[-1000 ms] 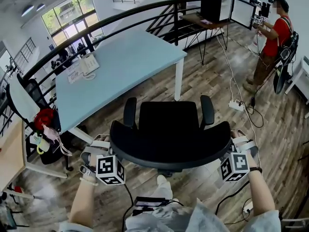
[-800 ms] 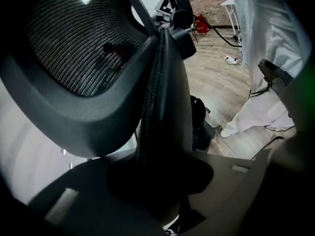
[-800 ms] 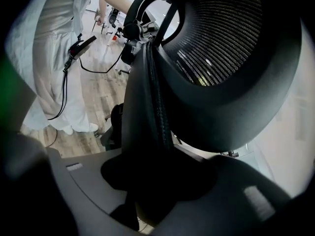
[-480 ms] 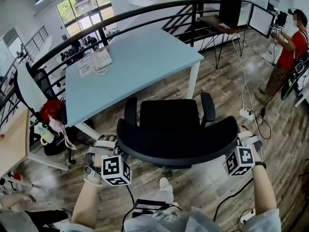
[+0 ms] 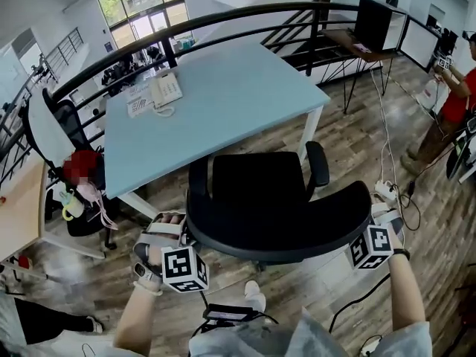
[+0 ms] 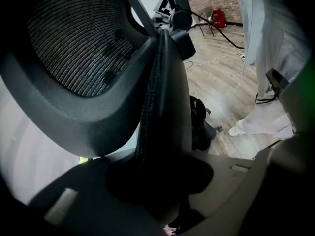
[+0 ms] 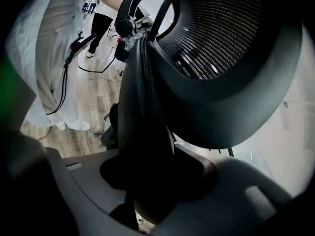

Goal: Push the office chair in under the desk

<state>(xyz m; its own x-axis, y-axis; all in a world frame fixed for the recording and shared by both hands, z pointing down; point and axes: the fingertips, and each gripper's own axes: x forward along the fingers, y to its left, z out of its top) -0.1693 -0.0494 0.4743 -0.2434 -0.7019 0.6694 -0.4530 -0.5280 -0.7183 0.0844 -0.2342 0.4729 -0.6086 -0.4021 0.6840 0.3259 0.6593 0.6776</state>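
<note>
A black office chair [image 5: 256, 188] stands facing the pale blue desk [image 5: 223, 95], its seat front and armrests close to the desk's near edge. My left gripper [image 5: 181, 227] is on the left edge of the curved backrest [image 5: 279, 233] and my right gripper [image 5: 374, 220] is on its right edge. The left gripper view shows the mesh backrest edge [image 6: 162, 107] pinched between the jaws of the left gripper [image 6: 157, 181]. In the right gripper view the backrest edge [image 7: 142, 122] sits between the jaws of the right gripper [image 7: 157, 181], which have just been opening a little while still touching it.
A phone and papers [image 5: 165, 89] lie on the desk's far left. Another chair [image 5: 44, 136] with bags stands at the left. A black railing [image 5: 223, 21] runs behind the desk. A power strip and cables [image 5: 387, 192] lie on the floor at right, near a person in red [image 5: 457, 88].
The chair has rolled forward toward the desk with both grippers on its backrest. Its seat front is now nearer the desk's edge.
</note>
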